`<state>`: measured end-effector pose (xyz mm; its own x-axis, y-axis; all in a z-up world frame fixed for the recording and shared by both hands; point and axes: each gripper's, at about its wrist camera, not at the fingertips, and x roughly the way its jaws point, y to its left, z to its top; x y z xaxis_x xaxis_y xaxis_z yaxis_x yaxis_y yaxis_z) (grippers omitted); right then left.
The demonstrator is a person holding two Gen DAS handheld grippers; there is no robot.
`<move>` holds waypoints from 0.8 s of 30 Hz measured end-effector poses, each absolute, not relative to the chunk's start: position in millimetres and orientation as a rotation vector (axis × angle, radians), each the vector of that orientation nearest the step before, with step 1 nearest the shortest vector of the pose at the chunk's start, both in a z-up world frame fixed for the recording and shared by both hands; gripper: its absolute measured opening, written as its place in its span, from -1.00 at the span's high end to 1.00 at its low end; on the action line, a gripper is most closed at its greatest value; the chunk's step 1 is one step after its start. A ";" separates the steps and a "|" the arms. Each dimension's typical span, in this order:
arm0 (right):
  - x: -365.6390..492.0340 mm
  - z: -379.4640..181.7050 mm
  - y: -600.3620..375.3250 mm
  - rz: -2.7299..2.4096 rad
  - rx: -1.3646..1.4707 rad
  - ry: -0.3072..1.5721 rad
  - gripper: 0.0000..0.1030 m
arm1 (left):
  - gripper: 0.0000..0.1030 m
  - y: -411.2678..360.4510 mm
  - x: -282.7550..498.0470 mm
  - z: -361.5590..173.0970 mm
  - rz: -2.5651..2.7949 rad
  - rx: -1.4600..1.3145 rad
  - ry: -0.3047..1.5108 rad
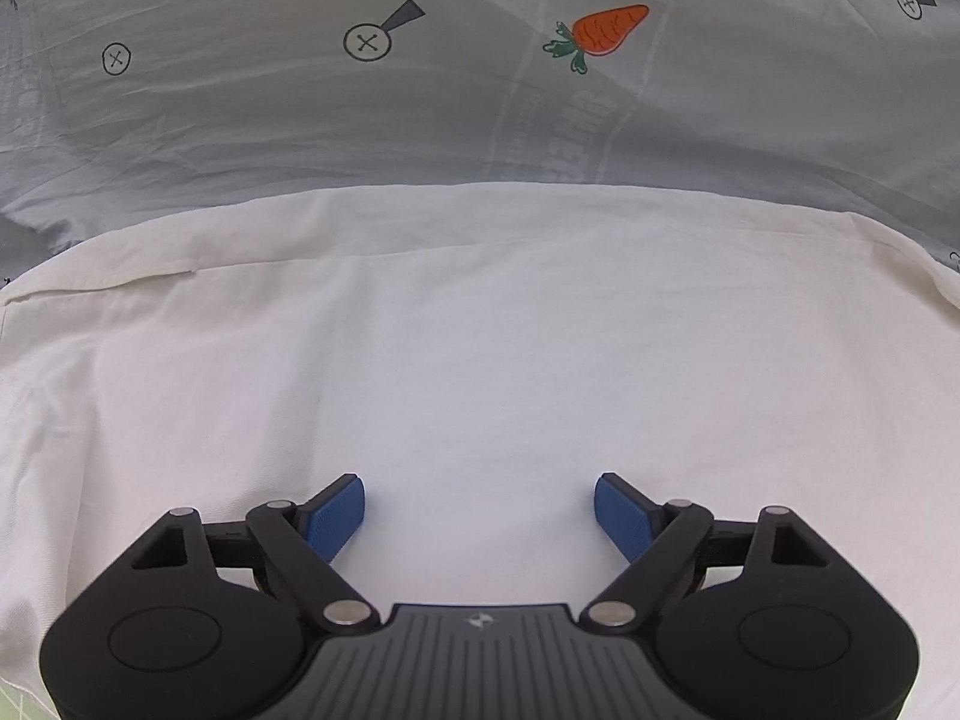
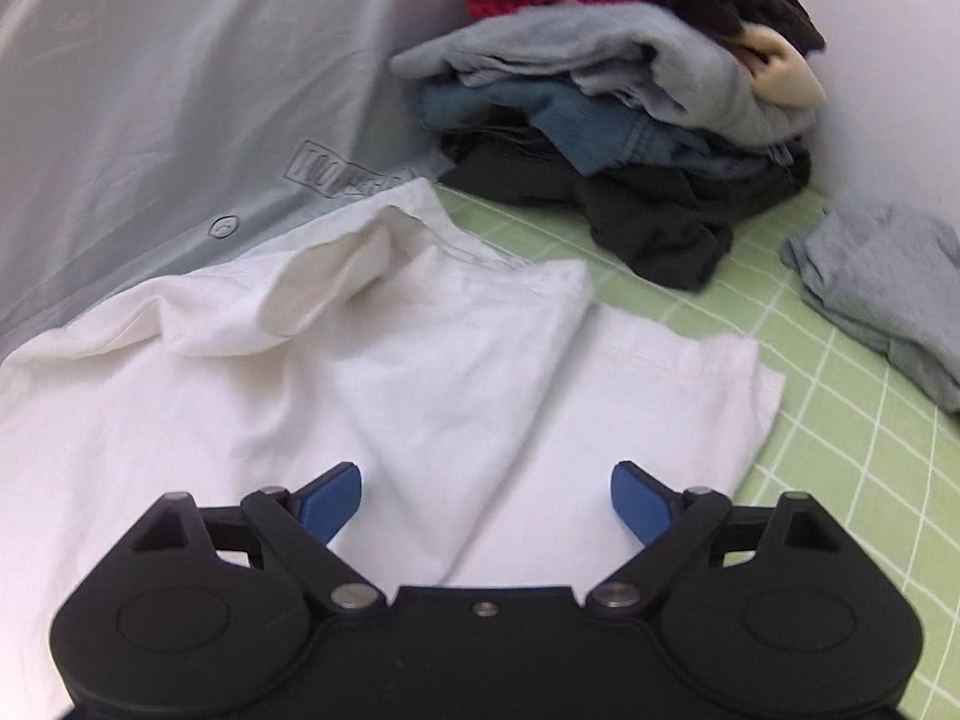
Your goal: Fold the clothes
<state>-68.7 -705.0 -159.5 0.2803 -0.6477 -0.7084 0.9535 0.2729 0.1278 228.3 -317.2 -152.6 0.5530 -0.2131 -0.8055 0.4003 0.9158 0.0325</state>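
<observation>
Two hand-held grippers hovering over one white cotton garment (image 2: 372, 396), both released w/ nothing between the blue pads. Left hand-held gripper (image 1: 480, 516) is over a flat, smooth stretch of it, jaws spread wide, cloth untouched as far as I can tell. Right hand-held gripper (image 2: 486, 504) is over the other side, where a diagonal crease runs up toward a puffed-up rumpled bit (image 2: 336, 282), prob a sleeve or collar but can't say for sure.

Garment is laid out on the green grid-pattern mat (image 2: 840, 450), partly overlapping a pale grey sheet w/ carrot and button prints (image 1: 420, 90) behind it. Guessing it's spread flat like that so edges are easy to grab for a fold.

Messy pile of grey, blue denim, black and red clothes (image 2: 612, 114) sits at the back by the wall, and a small crumpled grey cloth (image 2: 882, 288) lies apart, off to the right. Looks like the to-do stack imo, kept out of the folding area.

Next prob a pinch on that rumpled edge.
</observation>
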 end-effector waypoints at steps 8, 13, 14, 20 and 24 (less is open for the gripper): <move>-66.4 -163.1 -753.6 -1.162 0.691 0.479 0.10 | -0.83 -317.6 232.9 -155.0 -0.347 0.217 0.929; -81.5 -159.2 -749.7 -1.185 0.695 0.434 0.97 | -0.87 -315.2 232.4 -153.8 -0.344 0.213 0.944; -89.6 -154.0 -745.0 -1.188 0.683 0.423 0.97 | -0.88 -315.5 231.8 -153.6 -0.343 0.220 0.949; -137.6 -108.3 -696.2 -1.205 0.522 0.430 0.98 | -0.94 -313.5 224.3 -155.2 -0.365 0.229 0.972; -147.8 -128.2 -691.4 -1.250 0.512 0.610 0.92 | -0.98 -312.0 222.6 -157.1 -0.359 0.219 0.973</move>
